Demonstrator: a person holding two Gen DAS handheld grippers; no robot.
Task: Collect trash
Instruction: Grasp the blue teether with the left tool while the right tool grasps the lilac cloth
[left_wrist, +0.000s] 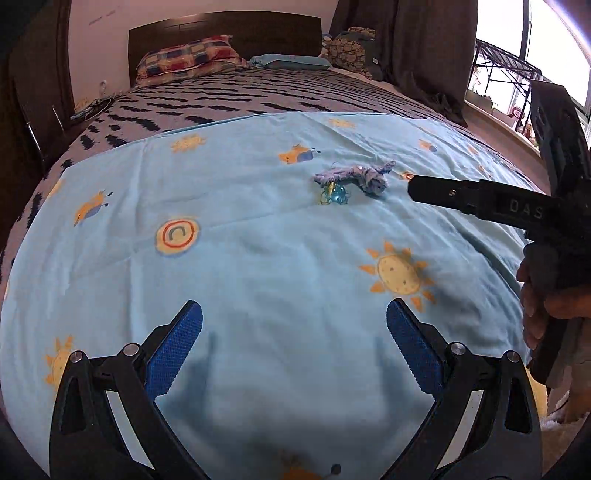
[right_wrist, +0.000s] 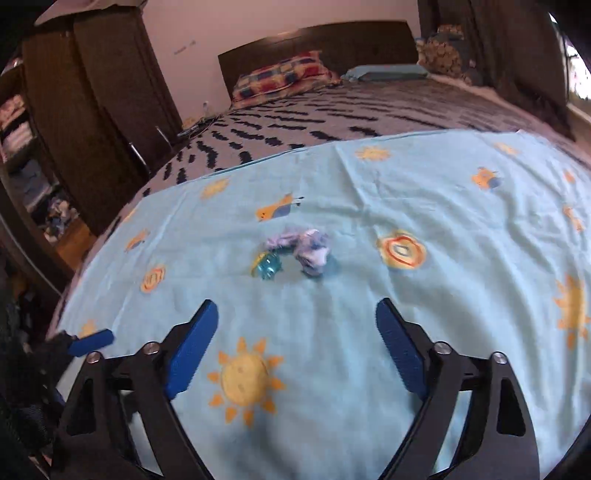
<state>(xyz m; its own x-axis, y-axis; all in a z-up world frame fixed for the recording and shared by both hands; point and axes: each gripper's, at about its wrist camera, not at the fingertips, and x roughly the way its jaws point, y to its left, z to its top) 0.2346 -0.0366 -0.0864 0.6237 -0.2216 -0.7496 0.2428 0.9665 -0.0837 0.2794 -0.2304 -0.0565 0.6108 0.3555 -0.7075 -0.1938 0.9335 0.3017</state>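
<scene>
Left wrist view first: my left gripper (left_wrist: 294, 319) hangs over the light blue sheet (left_wrist: 258, 258) with its blue pads spread wide and nothing between them, only their shadow on the cloth below. Right wrist view gives the same story for my right gripper (right_wrist: 297, 319), jaws apart and empty above a printed sun. From the left camera I can see that right tool reaching in from the right edge, gripped by a hand (left_wrist: 546, 306), its black tip near the trash but apart from it. The trash lies farther out on the sheet, ahead of both grippers: a crumpled pale purple wrapper (right_wrist: 308, 247) and, just beside it on its near left, a small clear teal wrapper (right_wrist: 266, 267); I cannot tell whether the two touch. Beyond the sheet's far edge runs a grey bedspread with dark wavy marks (left_wrist: 240, 92), then a checked pillow (left_wrist: 188, 55) and a blue pillow (left_wrist: 295, 61) against the dark headboard (left_wrist: 225, 31). A dark wardrobe (right_wrist: 99, 92) stands to the left of the bed.
</scene>
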